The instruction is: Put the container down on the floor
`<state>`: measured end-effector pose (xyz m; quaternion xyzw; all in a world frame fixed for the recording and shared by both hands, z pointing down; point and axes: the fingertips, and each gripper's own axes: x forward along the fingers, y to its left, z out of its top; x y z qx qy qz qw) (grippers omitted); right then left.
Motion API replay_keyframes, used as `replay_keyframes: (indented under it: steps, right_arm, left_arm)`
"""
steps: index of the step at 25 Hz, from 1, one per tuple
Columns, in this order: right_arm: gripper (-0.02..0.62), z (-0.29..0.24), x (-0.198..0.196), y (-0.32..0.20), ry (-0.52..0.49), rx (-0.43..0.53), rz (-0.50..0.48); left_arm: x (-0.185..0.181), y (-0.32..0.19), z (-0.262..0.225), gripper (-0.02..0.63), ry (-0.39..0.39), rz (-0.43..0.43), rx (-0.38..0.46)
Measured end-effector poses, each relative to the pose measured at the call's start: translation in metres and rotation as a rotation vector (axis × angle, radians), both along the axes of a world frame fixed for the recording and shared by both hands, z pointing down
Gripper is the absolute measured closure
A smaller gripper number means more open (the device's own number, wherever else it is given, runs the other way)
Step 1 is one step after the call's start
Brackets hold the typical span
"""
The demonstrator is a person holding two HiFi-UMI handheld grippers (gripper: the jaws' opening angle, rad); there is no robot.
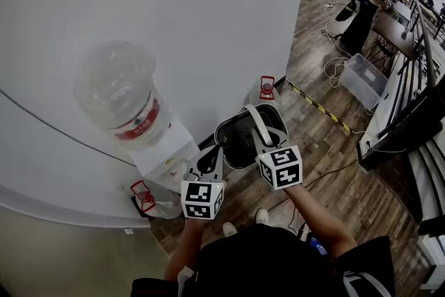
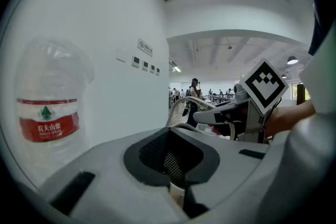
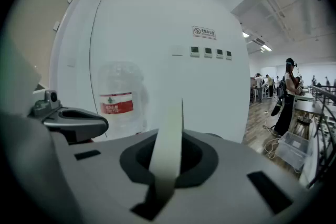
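A dark mesh container point(image 1: 240, 139) with a white strap handle point(image 1: 259, 125) hangs in the air above the wood floor point(image 1: 348, 184), in front of a curved white wall. My right gripper point(image 1: 265, 148) is shut on the handle, which runs as a pale strip point(image 3: 168, 155) into its jaws point(image 3: 156, 203). My left gripper point(image 1: 214, 159) is at the container's left rim. The mesh wall point(image 2: 170, 162) sits between its jaws point(image 2: 176, 194), which look shut on it. The right gripper point(image 2: 231, 118) shows beyond the left one.
A water dispenser point(image 1: 167, 153) with a large clear bottle point(image 1: 125, 101) stands at the wall, left of the container. A clear plastic box point(image 1: 363, 78), cables and a striped floor strip point(image 1: 316, 104) lie to the right. A dark railing point(image 1: 417, 101) runs along the right; people stand far back.
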<state>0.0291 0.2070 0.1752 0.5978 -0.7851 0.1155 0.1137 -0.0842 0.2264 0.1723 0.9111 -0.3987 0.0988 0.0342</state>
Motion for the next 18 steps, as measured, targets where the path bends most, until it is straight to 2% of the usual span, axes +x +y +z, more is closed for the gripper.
replay_keyframes:
  steps: [7,18]
  right_arm:
    - [0.565,0.002,0.003,-0.005,-0.011,-0.001,-0.009]
    - [0.563,0.004,0.019,-0.021,-0.016,0.005,-0.056]
  left_arm:
    - [0.007,-0.007,0.001,0.589,-0.003,0.002,-0.001]
    - [0.022,-0.021,0.004,0.589,0.006,-0.048,-0.017]
